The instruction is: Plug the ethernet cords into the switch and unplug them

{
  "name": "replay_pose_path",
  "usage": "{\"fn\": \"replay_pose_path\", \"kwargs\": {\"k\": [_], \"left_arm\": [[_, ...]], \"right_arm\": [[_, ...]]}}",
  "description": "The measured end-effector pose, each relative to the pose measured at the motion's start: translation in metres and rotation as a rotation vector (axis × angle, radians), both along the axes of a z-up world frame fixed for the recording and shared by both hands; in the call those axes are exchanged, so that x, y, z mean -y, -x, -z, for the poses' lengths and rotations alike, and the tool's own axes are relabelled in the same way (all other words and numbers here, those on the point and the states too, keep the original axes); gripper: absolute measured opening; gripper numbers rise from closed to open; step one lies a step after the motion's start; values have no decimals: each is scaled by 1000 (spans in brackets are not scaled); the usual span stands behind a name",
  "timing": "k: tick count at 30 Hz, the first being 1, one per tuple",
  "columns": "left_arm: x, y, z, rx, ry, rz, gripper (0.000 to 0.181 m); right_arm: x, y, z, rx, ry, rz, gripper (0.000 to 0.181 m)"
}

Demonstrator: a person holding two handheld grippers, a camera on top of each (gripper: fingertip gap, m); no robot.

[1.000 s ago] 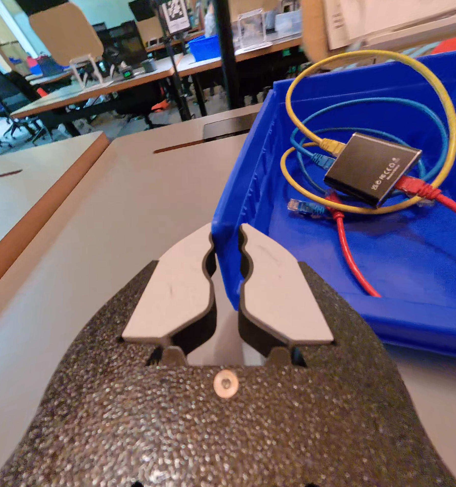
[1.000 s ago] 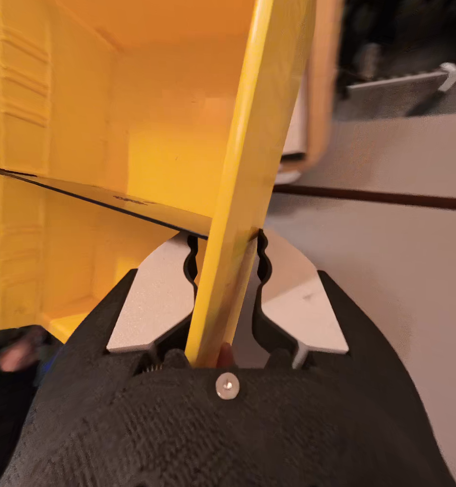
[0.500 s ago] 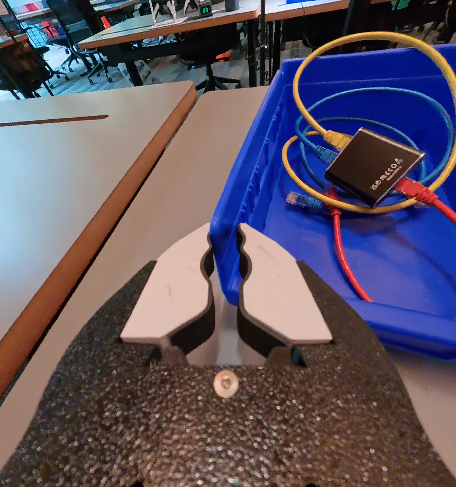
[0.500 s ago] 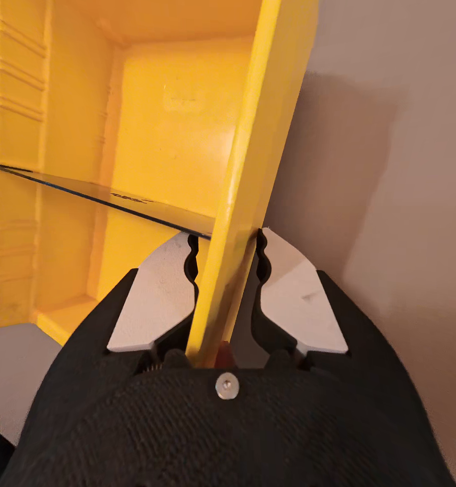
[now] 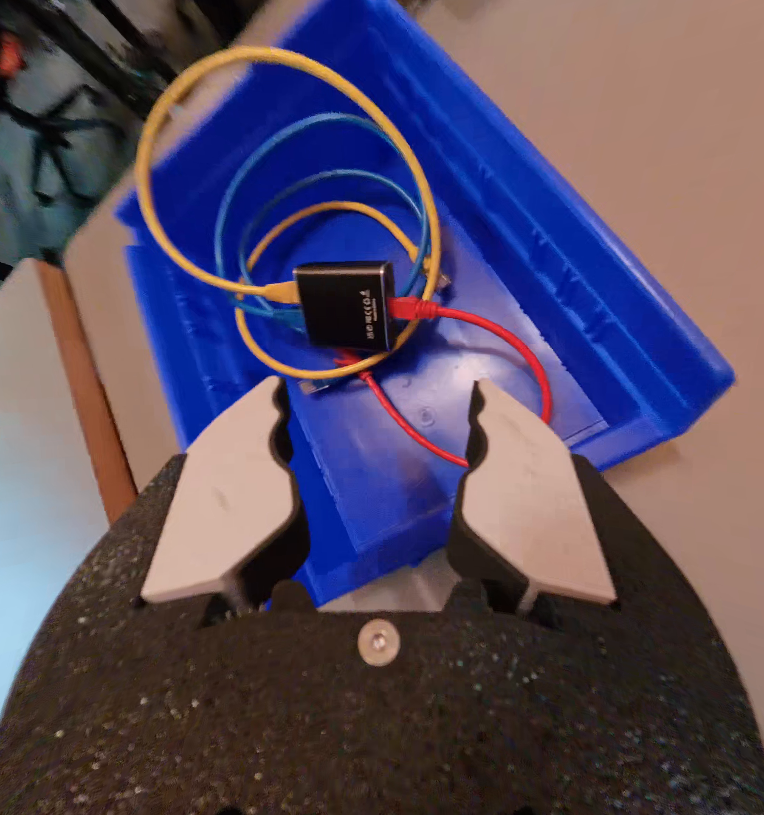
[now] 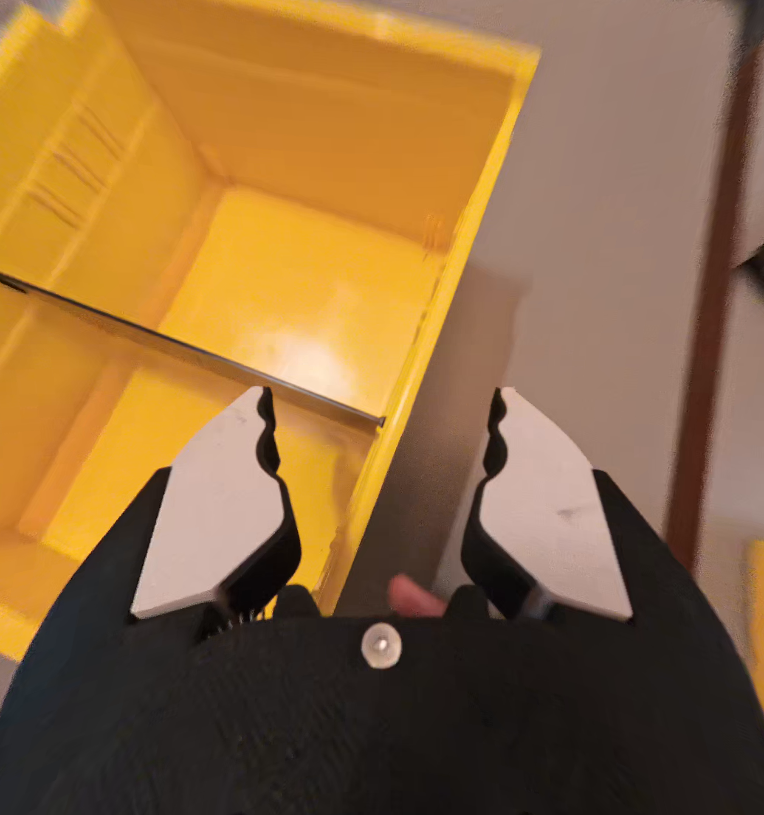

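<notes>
In the left wrist view a black switch [image 5: 347,304] lies in a blue bin [image 5: 547,229] on a grey table. A yellow cord [image 5: 221,84], a blue cord [image 5: 283,176] and a red cord [image 5: 503,335] are plugged into it and coil around it. My left gripper [image 5: 378,386] is open above the bin's near corner, holding nothing. In the right wrist view my right gripper [image 6: 380,392] is open above the right wall of a yellow bin [image 6: 472,247], which has a dark divider [image 6: 186,348]; the wall runs between the open jaws.
The grey table [image 5: 636,110] continues to the right of the blue bin. A brown table edge [image 5: 84,388] lies to its left, with chairs and floor beyond. A brown strip [image 6: 715,308] runs right of the yellow bin, and a fingertip [image 6: 411,600] shows below the right gripper.
Both grippers were shut on bin walls, left on the blue bin, right on the yellow bin. Both have opened and lifted, and now look down into the bins.
</notes>
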State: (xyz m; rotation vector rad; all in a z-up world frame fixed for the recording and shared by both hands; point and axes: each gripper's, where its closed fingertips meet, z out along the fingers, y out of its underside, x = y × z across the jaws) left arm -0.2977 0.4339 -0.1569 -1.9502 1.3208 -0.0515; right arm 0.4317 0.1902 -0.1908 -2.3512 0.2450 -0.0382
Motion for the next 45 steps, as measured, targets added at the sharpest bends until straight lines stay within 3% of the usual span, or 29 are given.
{"fn": "replay_pose_path", "kwargs": {"k": [4, 9, 12, 16, 19, 26, 34, 37, 41, 43, 45], "left_arm": [[-25, -15, 27, -114, 82, 34, 83], [-59, -17, 52, -242, 79, 32, 88], [-71, -19, 48, -351, -73, 112, 90], [-73, -23, 49, -635, -293, 346, 96], [-73, -20, 61, -735, -236, 365, 96], [-80, -31, 69, -383, 73, 68, 98], [-80, -12, 58, -322, 111, -199, 94], [-73, -19, 60, -189, 174, -193, 87], [-73, -2, 65, -210, 245, -286, 84], [-65, -6, 60, 4, 439, -477, 83], [-57, -29, 47, 358, 683, -597, 85]], "right_arm": [[10, 19, -61, 197, -144, -65, 104], [24, 93, -101, 78, -324, -277, 98], [34, 113, -103, 63, -361, -322, 94], [39, 126, -90, 96, -332, -343, 95], [38, 139, -84, 106, -331, -370, 96], [44, 161, -78, 106, -341, -418, 95], [55, 163, -71, 81, -363, -412, 94], [53, 169, -73, 31, -393, -420, 93], [50, 179, -71, 48, -380, -437, 93], [51, 184, -70, 69, -369, -461, 93], [50, 184, -68, 73, -356, -458, 93]]}}
